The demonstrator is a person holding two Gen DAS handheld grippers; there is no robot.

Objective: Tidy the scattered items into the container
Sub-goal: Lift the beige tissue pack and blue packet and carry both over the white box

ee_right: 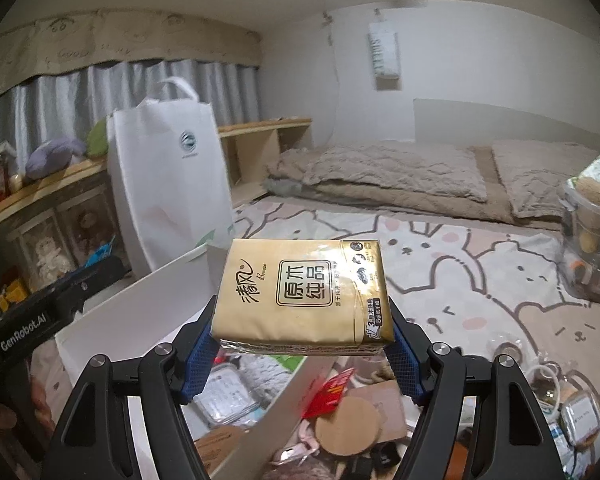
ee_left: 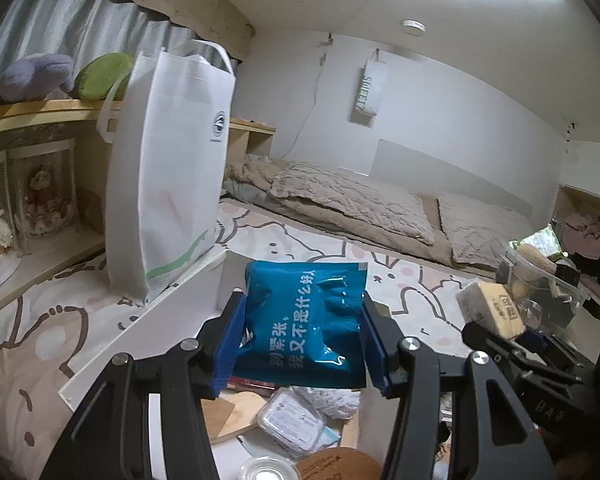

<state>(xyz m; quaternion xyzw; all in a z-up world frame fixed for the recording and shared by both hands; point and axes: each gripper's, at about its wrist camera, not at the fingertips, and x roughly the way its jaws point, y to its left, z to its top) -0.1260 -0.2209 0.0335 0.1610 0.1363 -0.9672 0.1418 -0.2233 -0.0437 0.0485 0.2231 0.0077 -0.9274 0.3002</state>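
Note:
My left gripper (ee_left: 304, 328) is shut on a blue foil packet (ee_left: 304, 320) with white Chinese print, held above a white box (ee_left: 140, 328) on the bed. My right gripper (ee_right: 302, 320) is shut on a tan tissue pack (ee_right: 300, 292), held above the same white box (ee_right: 140, 304). The box holds several items: a clear plastic case (ee_left: 292, 424), a cork disc (ee_left: 336, 466) and a wooden piece (ee_left: 228, 416). The right gripper with its tissue pack (ee_left: 492, 308) shows at the right of the left wrist view. The left gripper's black body (ee_right: 40, 320) shows at the left of the right wrist view.
A tall white tote bag (ee_left: 168, 168) stands behind the box by a wooden shelf (ee_left: 40, 120) with plush toys. A clear tub of items (ee_right: 592, 240) sits on the bed at right. Loose small items (ee_right: 572, 408) lie on the bear-print sheet. Beige pillows (ee_right: 400, 168) lie beyond.

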